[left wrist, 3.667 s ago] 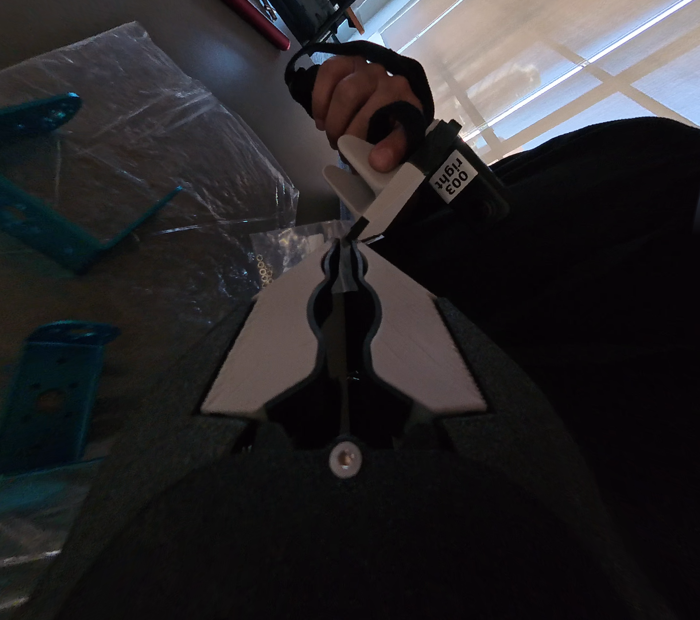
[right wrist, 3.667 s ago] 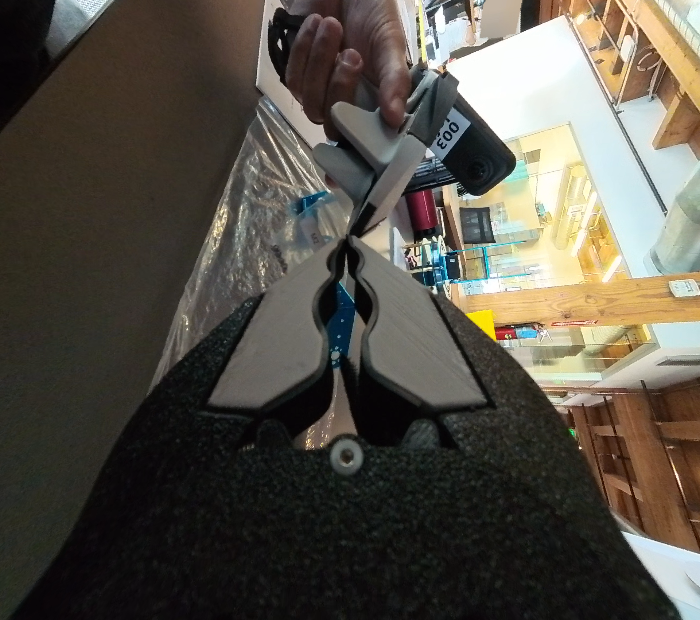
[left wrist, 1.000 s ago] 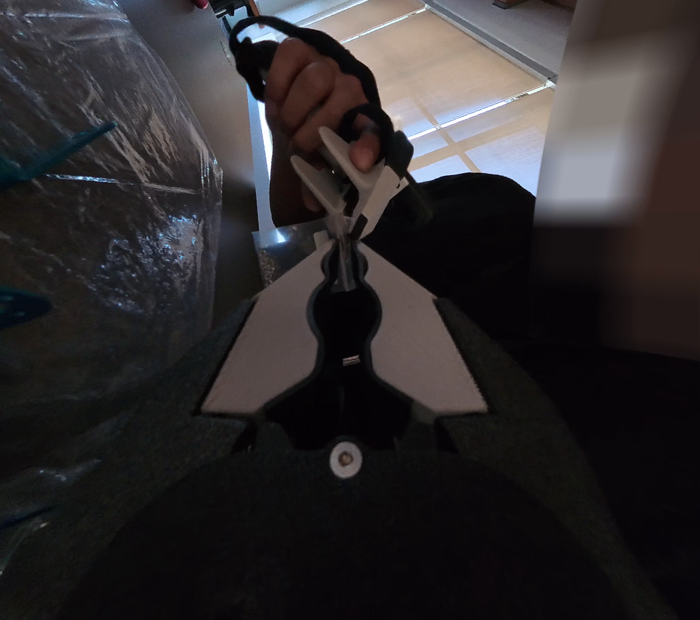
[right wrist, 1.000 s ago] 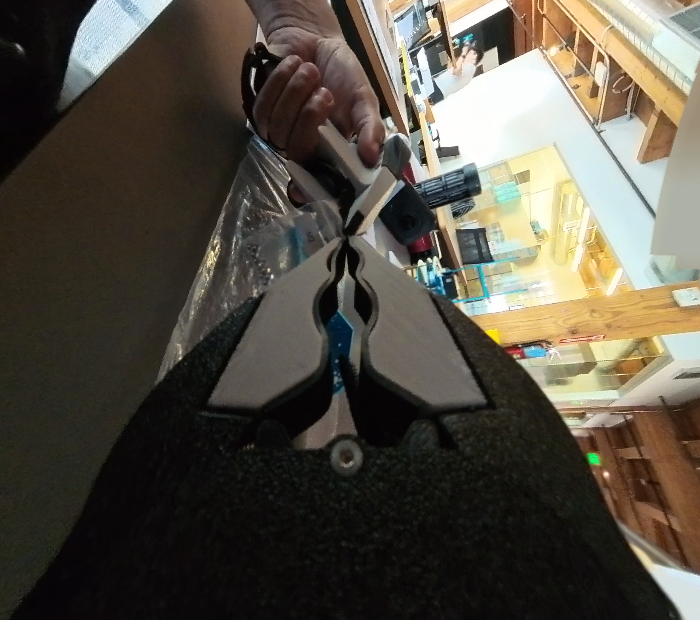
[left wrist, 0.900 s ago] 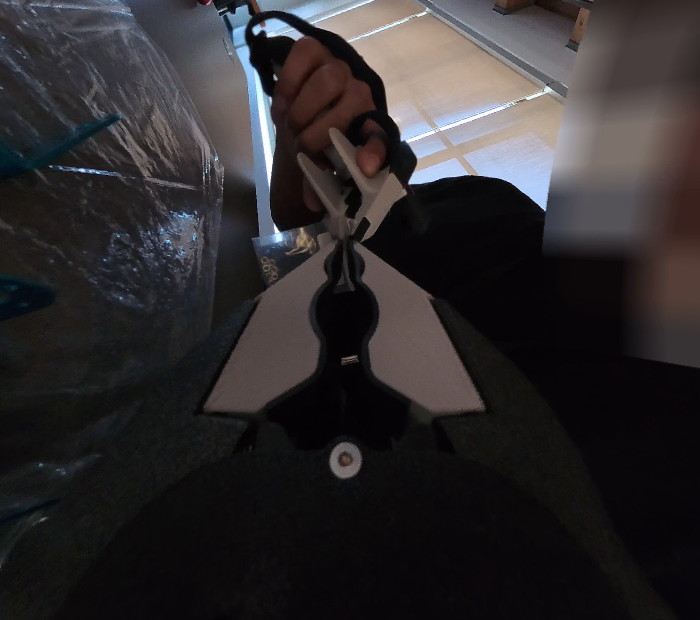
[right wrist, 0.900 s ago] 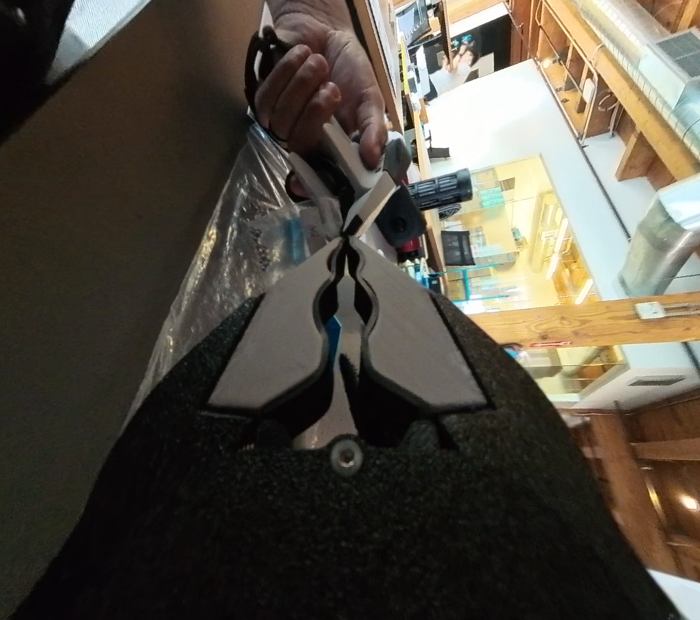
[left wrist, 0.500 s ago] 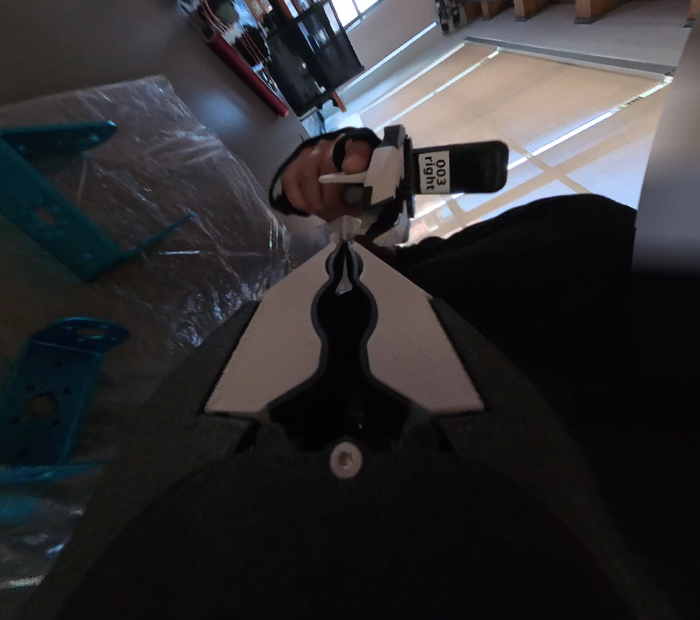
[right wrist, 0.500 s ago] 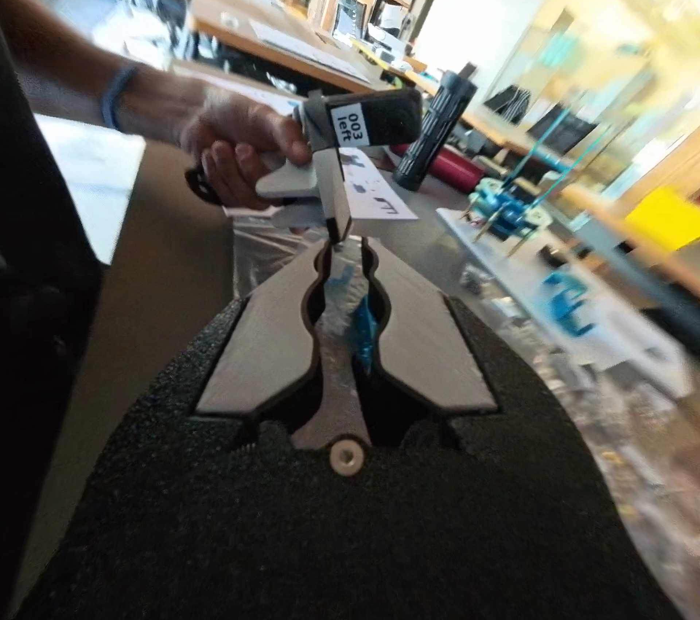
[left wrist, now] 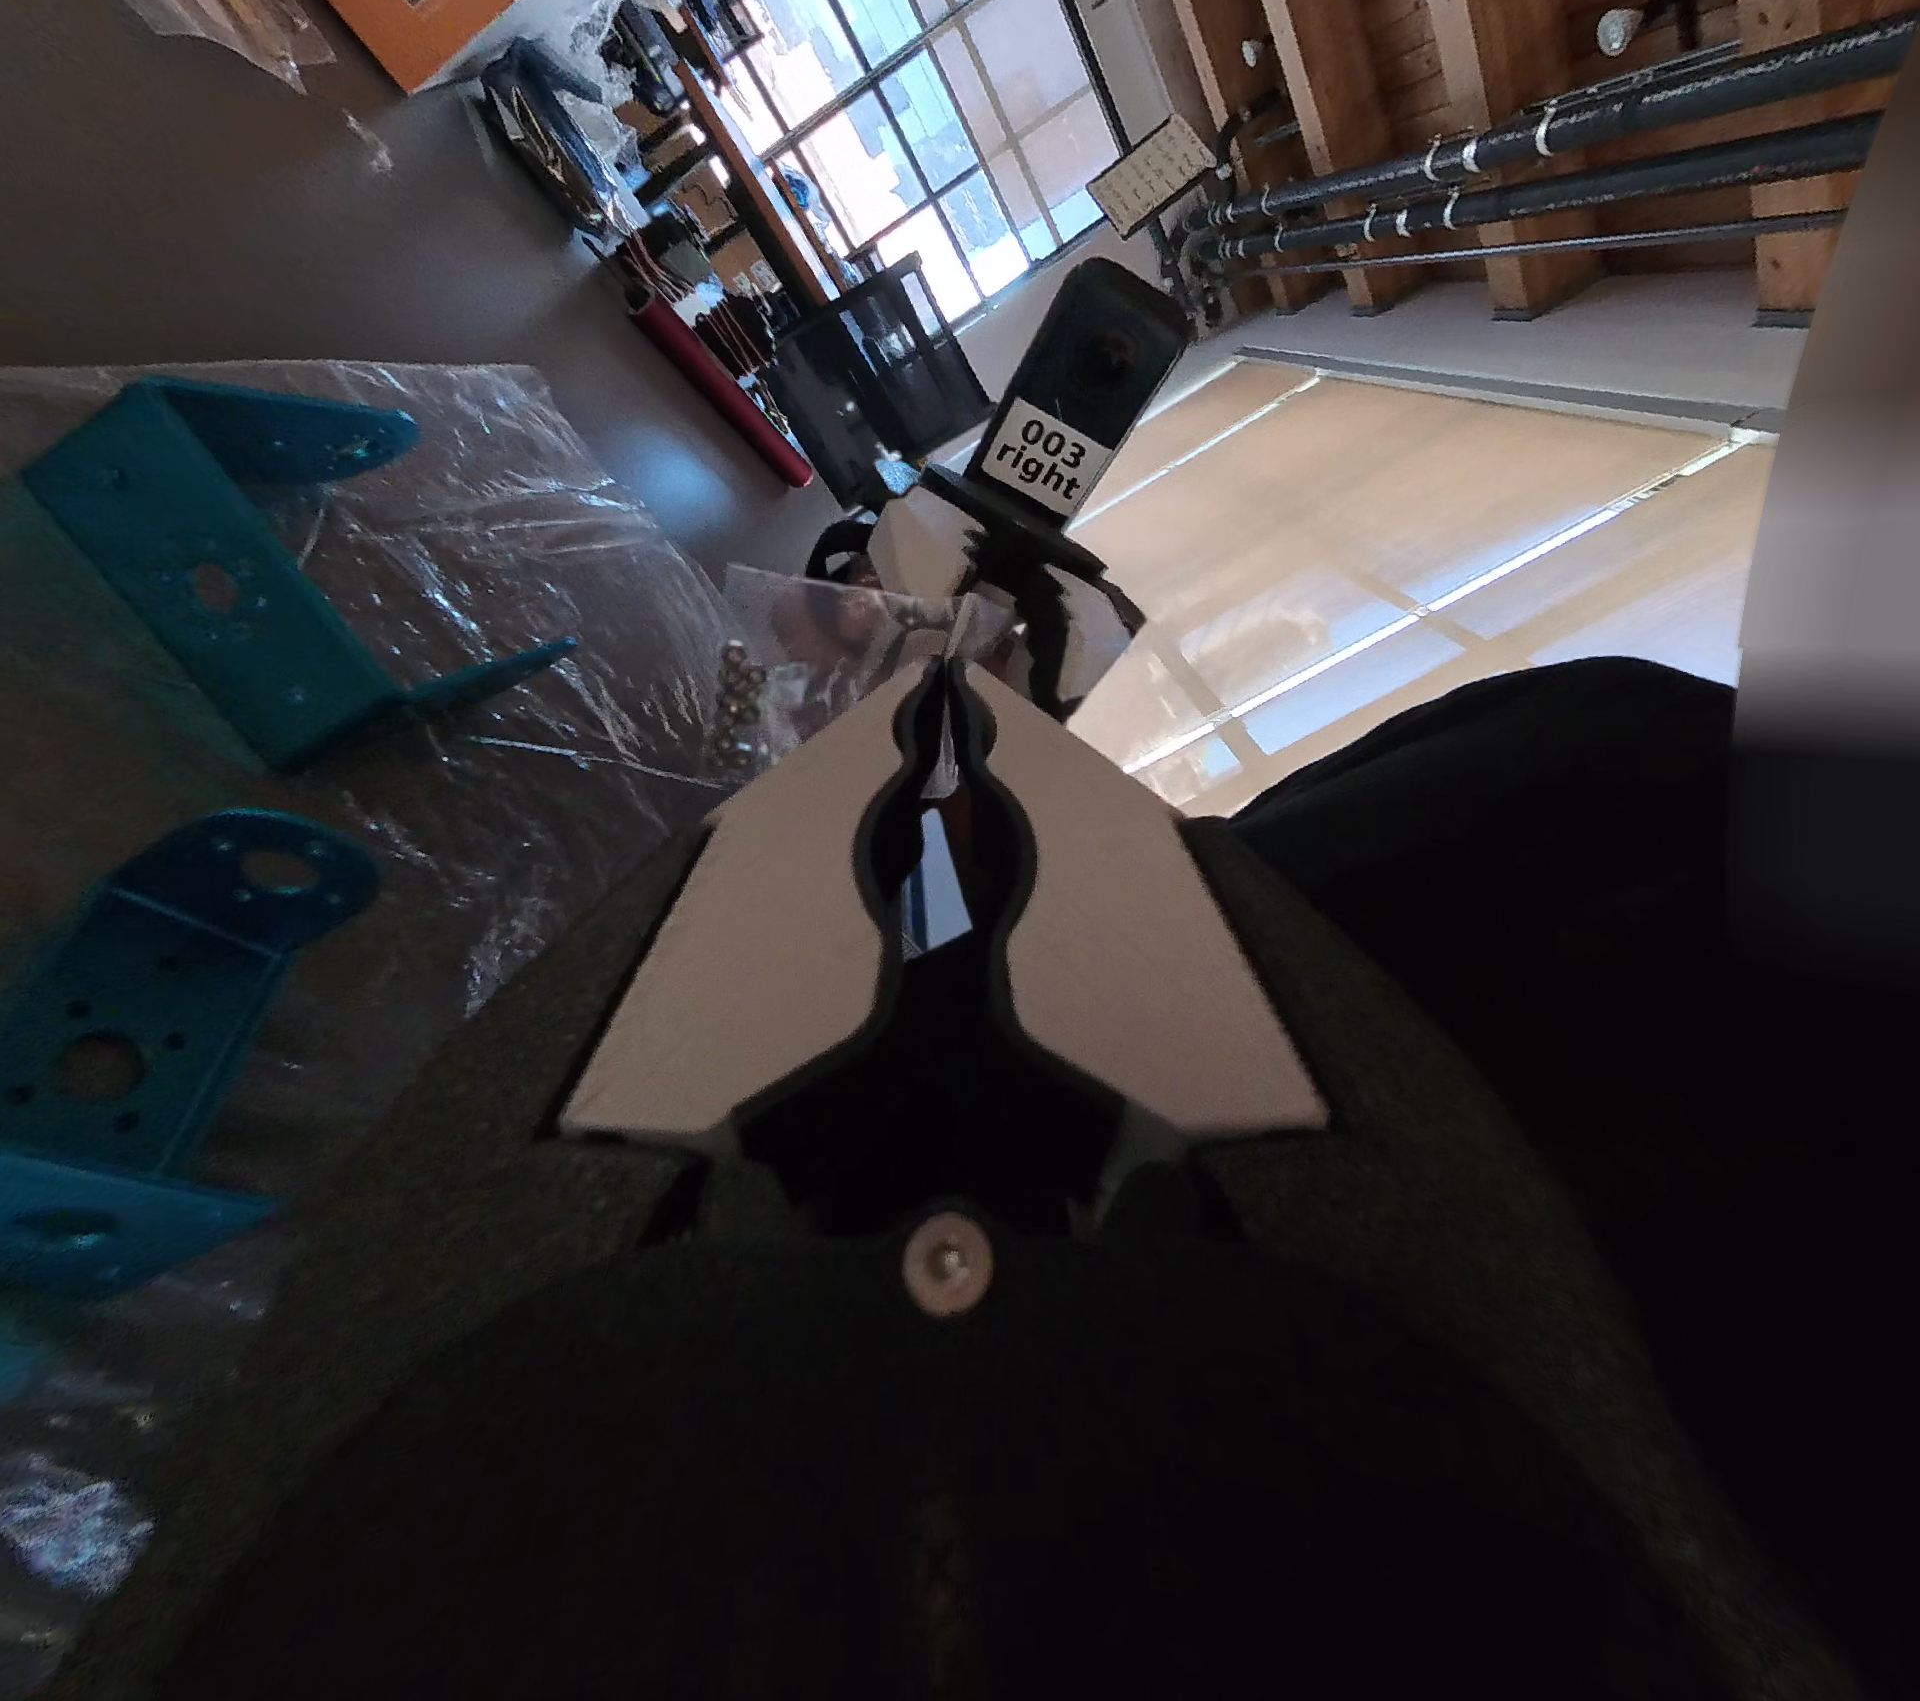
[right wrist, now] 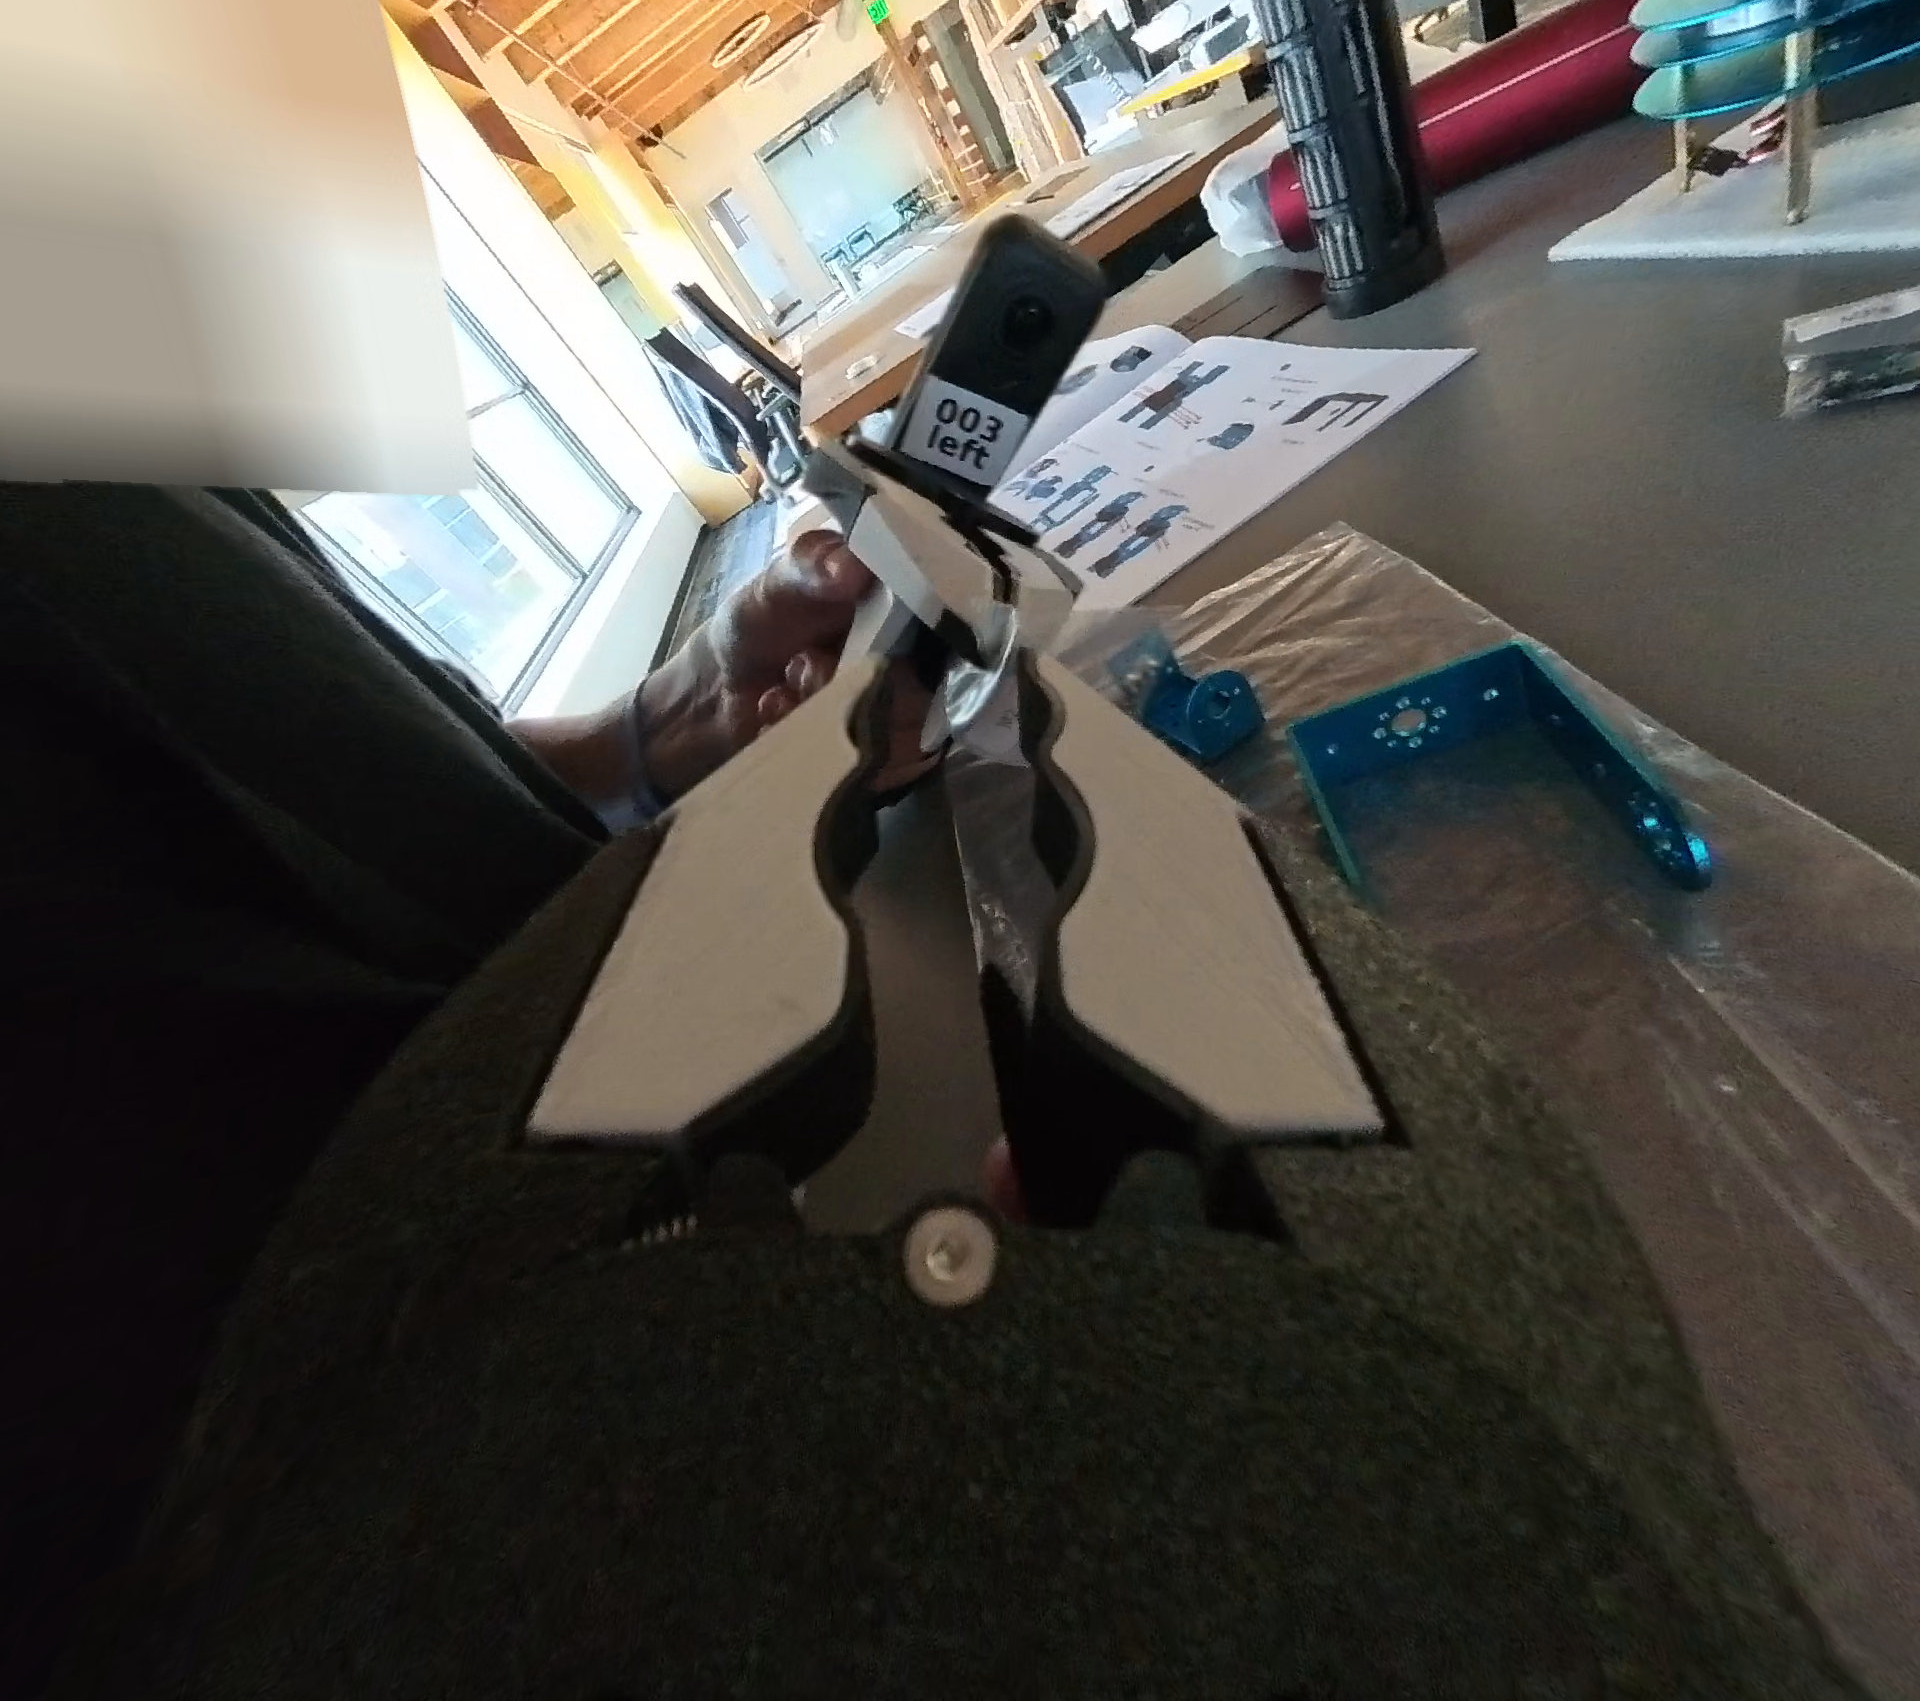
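Small clear bag [left wrist: 831,623] pinched by left gripper [left wrist: 948,687], fingers together; right gripper [right wrist: 954,677] fingers apart; bag's long axis unclear.

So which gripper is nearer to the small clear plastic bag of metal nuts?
Left: the left gripper is shut on a corner of the bag; the right gripper stands open around it.

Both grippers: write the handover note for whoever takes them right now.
Left gripper: jaws shut on a corner of the clear bag, which holds small nuts.
Right gripper: jaws open, with the bag's other end between them. Contact cannot be told.
On the plastic sheet: a blue U-bracket and a smaller blue part, neither touched.
The booklet lies open behind them.
Whether the bag is open cannot be seen.
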{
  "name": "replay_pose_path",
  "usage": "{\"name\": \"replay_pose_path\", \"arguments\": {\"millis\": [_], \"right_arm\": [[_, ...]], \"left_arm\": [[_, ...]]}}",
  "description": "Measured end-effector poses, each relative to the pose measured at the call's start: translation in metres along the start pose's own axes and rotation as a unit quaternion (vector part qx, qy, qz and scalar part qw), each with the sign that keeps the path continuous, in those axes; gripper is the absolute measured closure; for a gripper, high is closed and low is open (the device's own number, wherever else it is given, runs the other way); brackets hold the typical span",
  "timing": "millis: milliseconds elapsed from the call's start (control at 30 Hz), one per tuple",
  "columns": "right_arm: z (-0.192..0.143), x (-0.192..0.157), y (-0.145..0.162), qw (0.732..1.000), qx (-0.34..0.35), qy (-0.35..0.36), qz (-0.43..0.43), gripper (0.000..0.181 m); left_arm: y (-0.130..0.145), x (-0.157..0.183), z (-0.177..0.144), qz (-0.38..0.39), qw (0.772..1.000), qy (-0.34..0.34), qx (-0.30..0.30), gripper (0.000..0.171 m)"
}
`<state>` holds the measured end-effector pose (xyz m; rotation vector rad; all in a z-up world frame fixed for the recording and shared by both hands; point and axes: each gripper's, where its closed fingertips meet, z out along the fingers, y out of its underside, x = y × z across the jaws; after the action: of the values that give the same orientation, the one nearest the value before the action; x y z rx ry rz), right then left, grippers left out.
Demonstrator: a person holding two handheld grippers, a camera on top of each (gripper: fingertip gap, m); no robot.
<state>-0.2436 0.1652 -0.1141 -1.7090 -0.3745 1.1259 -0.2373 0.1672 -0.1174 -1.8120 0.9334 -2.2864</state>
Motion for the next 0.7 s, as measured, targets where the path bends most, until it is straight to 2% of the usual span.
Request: {"name": "replay_pose_path", "arguments": {"millis": [233,333,700], "right_arm": [[-0.005,0.015,-0.004,0.998,-0.010,0.053,-0.016,0.162],[-0.003,0.010,0.001,0.998,-0.032,0.046,-0.029,0.178],[-0.005,0.013,-0.001,0.999,-0.002,0.036,0.014,0.171]], "left_arm": [[-0.001,-0.010,0.002,0.039,0.997,-0.063,0.024,0.171],[-0.003,-0.010,0.002,0.044,0.996,-0.071,0.036,0.171],[0.000,-0.011,0.006,0.059,0.994,-0.085,0.034,0.171]]}}
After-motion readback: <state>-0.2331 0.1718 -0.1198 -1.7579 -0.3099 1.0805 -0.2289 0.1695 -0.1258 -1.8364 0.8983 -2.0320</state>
